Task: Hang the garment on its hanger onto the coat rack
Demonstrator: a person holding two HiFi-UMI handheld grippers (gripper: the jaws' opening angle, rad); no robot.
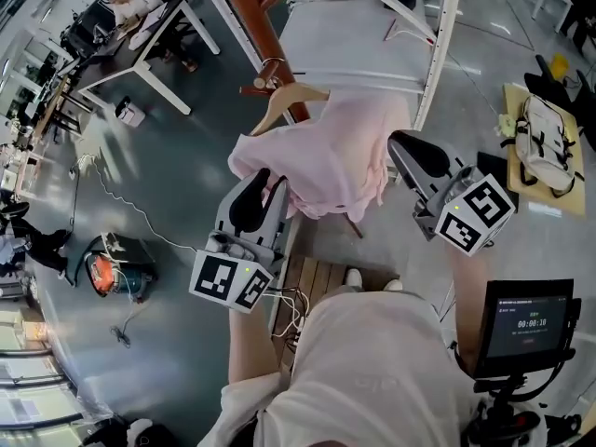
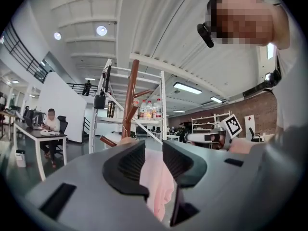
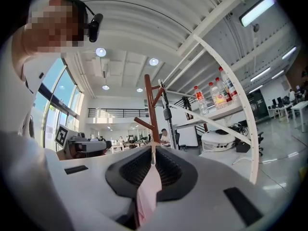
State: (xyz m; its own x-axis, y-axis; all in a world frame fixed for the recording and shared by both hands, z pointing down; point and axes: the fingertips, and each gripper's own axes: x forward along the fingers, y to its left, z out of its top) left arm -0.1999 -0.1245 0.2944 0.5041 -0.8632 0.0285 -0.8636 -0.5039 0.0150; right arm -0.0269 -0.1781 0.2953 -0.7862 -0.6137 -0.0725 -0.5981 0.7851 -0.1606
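One pink garment [image 1: 321, 156] hangs in the air between two grippers, draped over one wooden hanger [image 1: 289, 98] just beside the one coat rack [image 1: 253, 17]. The left gripper [image 1: 265, 194] pinches a thick fold of the fabric between its fingers [image 2: 126, 165]. The right gripper [image 1: 402, 154] has its fingers [image 3: 171, 170] pressed on a thin fold at the opposite edge. The cloth covers most of the hanger, leaving one arm and the hook [image 1: 271, 66] showing. Whether the hook sits on a peg is hard to make out.
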